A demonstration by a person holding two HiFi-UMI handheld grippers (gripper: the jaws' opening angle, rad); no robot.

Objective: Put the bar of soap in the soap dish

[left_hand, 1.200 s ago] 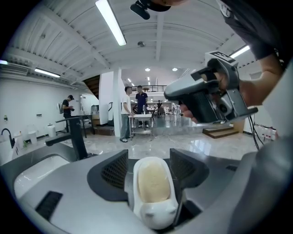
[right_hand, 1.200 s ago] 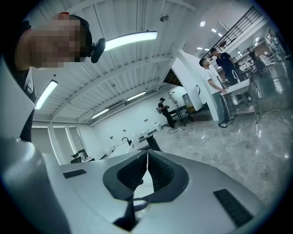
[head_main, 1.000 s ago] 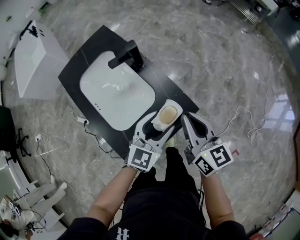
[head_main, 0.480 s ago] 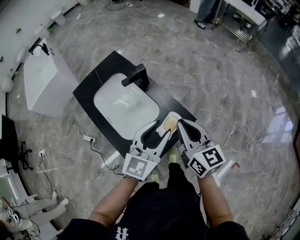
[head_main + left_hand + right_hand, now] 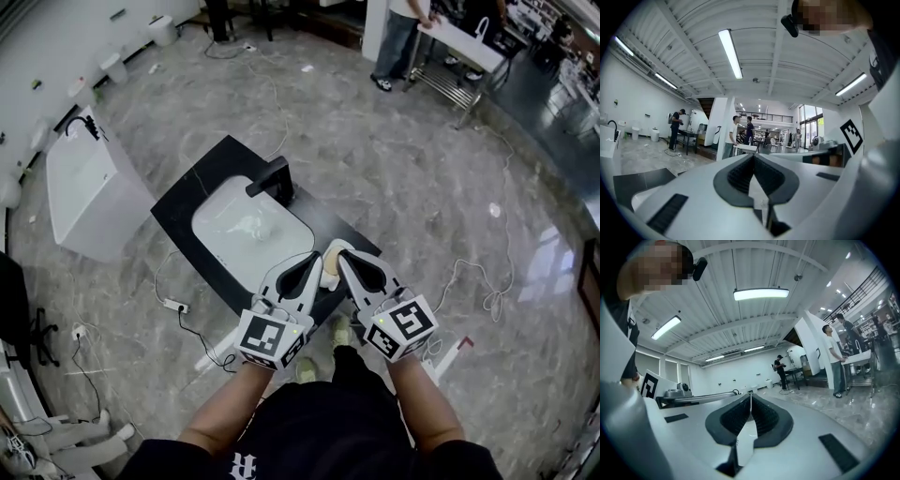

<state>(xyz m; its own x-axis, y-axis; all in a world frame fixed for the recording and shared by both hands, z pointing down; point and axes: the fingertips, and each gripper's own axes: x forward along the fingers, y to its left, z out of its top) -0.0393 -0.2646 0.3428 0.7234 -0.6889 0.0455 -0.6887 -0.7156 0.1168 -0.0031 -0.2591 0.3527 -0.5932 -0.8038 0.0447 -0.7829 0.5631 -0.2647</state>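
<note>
In the head view the tan bar of soap [image 5: 330, 266] lies in the white soap dish [image 5: 334, 248] on the near corner of the black countertop [image 5: 187, 211], partly hidden behind my gripper tips. My left gripper [image 5: 316, 262] and right gripper [image 5: 343, 256] are held side by side high above the counter, both shut with nothing in them. The left gripper view has the left gripper [image 5: 753, 155] with its jaws together, pointing level into the hall. The right gripper [image 5: 750, 393] is the same in the right gripper view.
A white basin [image 5: 248, 230] with a black faucet [image 5: 275, 178] is set in the countertop. A white cabinet [image 5: 84, 183] stands to the left. A power strip [image 5: 173, 306] and cables lie on the marble floor. People [image 5: 403, 28] stand at tables far off.
Both grippers have risen away from the counter. The left gripper's jaws, open around the dish a second ago, have shut empty. The soap stays in the dish.
</note>
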